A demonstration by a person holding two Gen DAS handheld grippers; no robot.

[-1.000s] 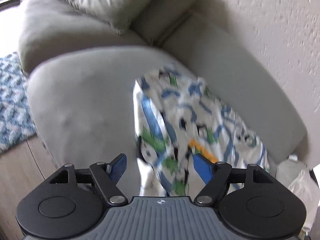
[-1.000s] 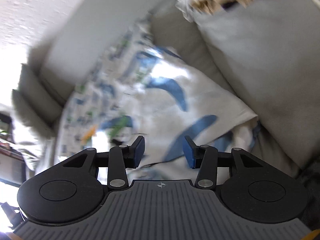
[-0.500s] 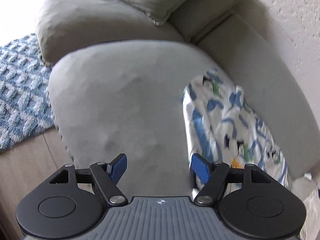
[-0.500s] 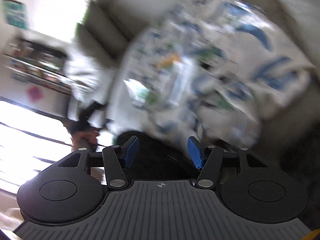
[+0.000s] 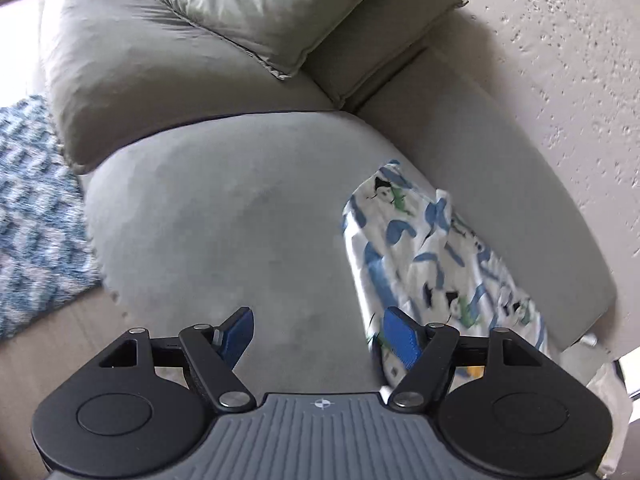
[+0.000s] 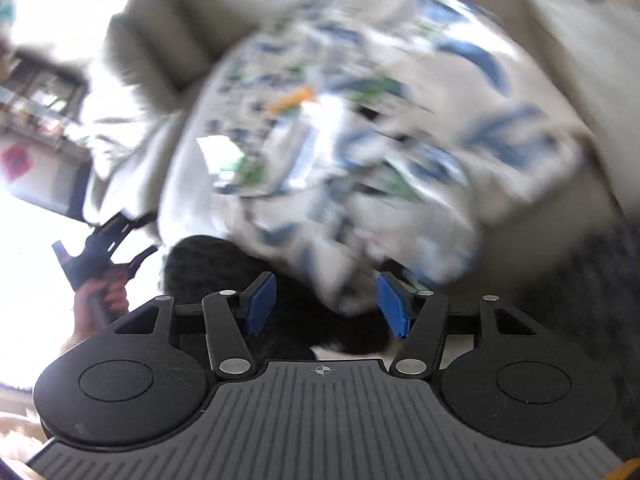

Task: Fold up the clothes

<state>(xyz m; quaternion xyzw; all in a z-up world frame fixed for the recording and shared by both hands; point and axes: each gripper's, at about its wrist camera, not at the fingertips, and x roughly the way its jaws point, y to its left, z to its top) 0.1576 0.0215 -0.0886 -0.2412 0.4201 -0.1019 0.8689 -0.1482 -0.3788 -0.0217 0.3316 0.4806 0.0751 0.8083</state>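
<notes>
A white garment printed with blue, green and black figures (image 5: 432, 256) lies on the grey sofa seat (image 5: 240, 216), along the backrest, to the right of my left gripper (image 5: 318, 330). That gripper is open and holds nothing; its right finger overlaps the cloth's near edge in the view. In the blurred right wrist view the same garment (image 6: 360, 128) lies rumpled ahead of my open right gripper (image 6: 326, 304), with nothing between the fingers. A dark piece of fabric (image 6: 224, 264) sits under the cloth's near edge.
A grey cushion (image 5: 256, 8) rests on the sofa's far section. A blue patterned rug (image 5: 28, 216) covers the floor at left. A textured wall (image 5: 560, 80) runs behind the backrest. A hand holding the other gripper (image 6: 96, 264) shows at left in the right wrist view.
My left gripper swung left, off the garment and over the bare seat. The right gripper pulled back from the cloth and opened wider; its view turned toward the room.
</notes>
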